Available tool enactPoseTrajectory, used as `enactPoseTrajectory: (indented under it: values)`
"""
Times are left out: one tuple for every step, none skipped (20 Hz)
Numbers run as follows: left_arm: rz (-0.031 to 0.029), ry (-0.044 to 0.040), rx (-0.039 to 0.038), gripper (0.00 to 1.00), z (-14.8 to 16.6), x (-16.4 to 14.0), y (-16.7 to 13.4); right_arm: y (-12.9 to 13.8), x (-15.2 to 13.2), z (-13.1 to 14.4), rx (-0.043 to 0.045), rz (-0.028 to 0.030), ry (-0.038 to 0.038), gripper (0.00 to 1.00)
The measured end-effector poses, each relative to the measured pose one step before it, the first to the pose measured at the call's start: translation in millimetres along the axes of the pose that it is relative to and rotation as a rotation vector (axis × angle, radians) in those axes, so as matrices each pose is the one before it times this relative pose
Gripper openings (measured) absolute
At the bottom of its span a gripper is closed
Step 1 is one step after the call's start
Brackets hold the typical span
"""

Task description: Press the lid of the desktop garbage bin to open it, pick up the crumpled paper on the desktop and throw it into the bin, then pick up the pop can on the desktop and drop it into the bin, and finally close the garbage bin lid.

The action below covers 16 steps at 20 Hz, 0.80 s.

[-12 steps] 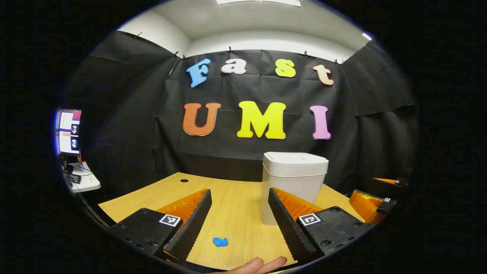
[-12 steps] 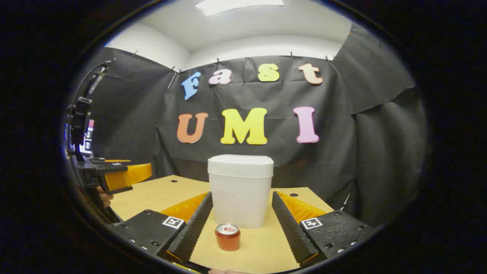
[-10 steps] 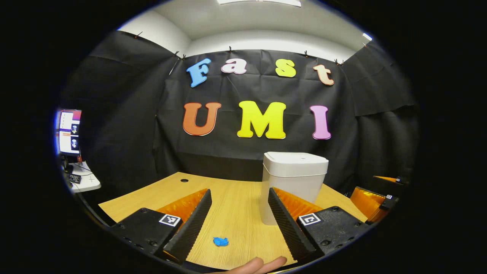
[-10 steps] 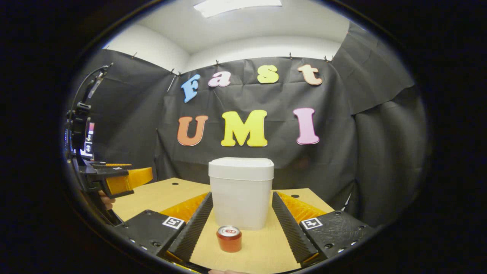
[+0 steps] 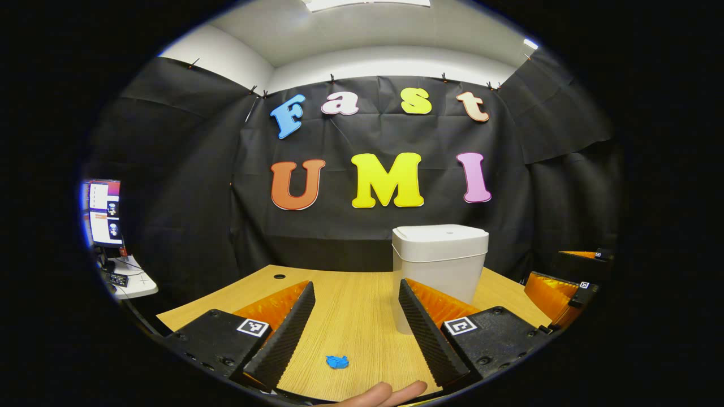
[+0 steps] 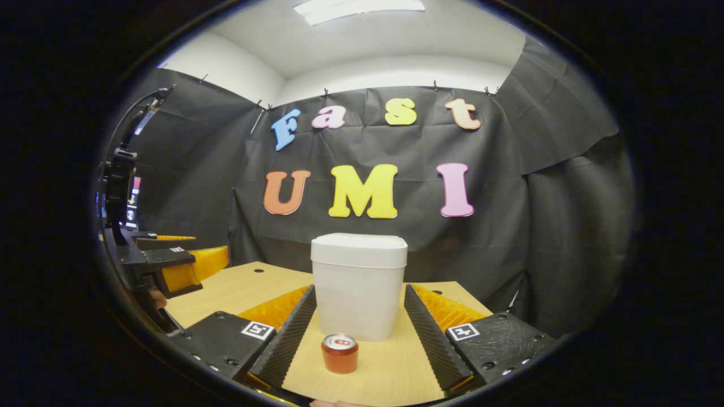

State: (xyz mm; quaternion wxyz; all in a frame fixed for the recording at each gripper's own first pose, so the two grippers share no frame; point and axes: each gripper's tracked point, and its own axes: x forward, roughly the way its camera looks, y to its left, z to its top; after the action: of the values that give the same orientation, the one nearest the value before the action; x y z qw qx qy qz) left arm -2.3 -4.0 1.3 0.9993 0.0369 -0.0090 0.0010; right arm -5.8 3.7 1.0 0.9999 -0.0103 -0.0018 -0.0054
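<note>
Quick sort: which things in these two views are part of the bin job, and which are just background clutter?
Job:
- garbage bin, lid shut
- blue crumpled paper
- pop can, upright
- left gripper, right gripper, jaws open

Background:
- monitor
- side table
- desk

Left claw (image 5: 356,322) held level with its fingers spread wide apart, nothing gripped between them, fingertips of a hand (image 5: 380,394) seen just beneath it, right claw (image 6: 357,328) likewise held level, fingers spread wide, nothing clasped
</note>
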Motion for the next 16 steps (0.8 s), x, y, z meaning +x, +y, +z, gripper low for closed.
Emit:
enactPoseTrajectory:
  values:
    - [-0.00258, 0.00596, -0.00134, 0.96, -2.82, 1.89, -0.53, -0.61, -0.85, 1.10, 0.00818, 0.00002, -0.00134, 0.95]
    - [0.00203, 0.01209, 0.00202, 0.96, -3.90, 2.67, 0.14, -0.78, -0.81, 0.63, 0.00594, 0.00038, -0.00183, 0.95]
    - [0.00779, 0.00941, -0.00036, 0.96, -2.42, 1.73, 2.15, -1.87, 0.43, 0.70, 0.00080, -0.00454, -0.00142, 0.95]
    - [0.00573, 0.00760, -0.00256, 0.96, -1.57, 1.98, 1.62, -3.17, -0.47, -0.07, -0.00021, -0.00714, -0.00167, 0.95]
    - [0.00122, 0.00603, -0.00282, 0.96, -2.07, 1.12, -0.17, -1.45, 0.41, 0.79, 0.00099, -0.00335, -0.00120, 0.98]
    - [-0.00573, 0.00178, 0.00018, 0.96, 0.50, 1.47, -1.97, 0.10, 0.19, -0.99, 0.00205, -0.00198, 0.00022, 0.98]
    - [-0.00407, -0.00125, -0.00015, 0.96, 0.87, -0.16, -0.60, -0.26, 0.18, 0.09, 0.00309, -0.00151, 0.00087, 0.98]
    - [-0.00259, -0.00023, -0.00008, 0.96, 0.06, 0.49, -1.26, -0.98, 0.11, -0.78, 0.00309, -0.00110, 0.00223, 0.95]
    - [0.00085, -0.00206, 0.00144, 0.96, -1.40, 0.03, -0.31, -0.74, 0.62, 0.45, -0.00092, -0.00144, 0.00218, 0.95]
    - [0.00098, -0.00162, 0.00486, 0.96, 0.38, -0.46, -0.86, -0.70, -0.29, -1.21, -0.00557, -0.00341, 0.00216, 0.95]
    - [-0.00106, -0.00195, 0.00441, 0.96, 0.25, 0.78, -0.06, -1.41, 0.21, 0.71, -0.00599, -0.00322, -0.00304, 0.95]
    - [-0.00020, -0.00072, 0.00457, 0.96, -0.93, -1.62, -1.39, -0.83, -0.27, 0.21, -0.00246, -0.00527, -0.00455, 0.95]
    - [-0.00170, 0.00006, 0.00481, 0.96, -0.34, 0.21, -2.13, -0.44, 0.49, 0.56, -0.00199, -0.00349, -0.00214, 0.95]
    - [-0.00376, -0.00096, 0.00041, 0.96, -0.20, -0.33, -1.68, 0.80, 0.73, -1.71, -0.00305, -0.00015, 0.00040, 0.96]
    - [-0.00366, -0.00172, -0.00156, 0.96, 1.12, 0.23, -0.63, 0.46, 1.09, 0.28, -0.00217, -0.00052, 0.00096, 0.98]
    - [-0.00187, -0.00125, 0.00325, 0.96, 0.41, -0.67, -0.85, -1.16, 0.75, -0.14, 0.00140, -0.00450, -0.00022, 0.95]
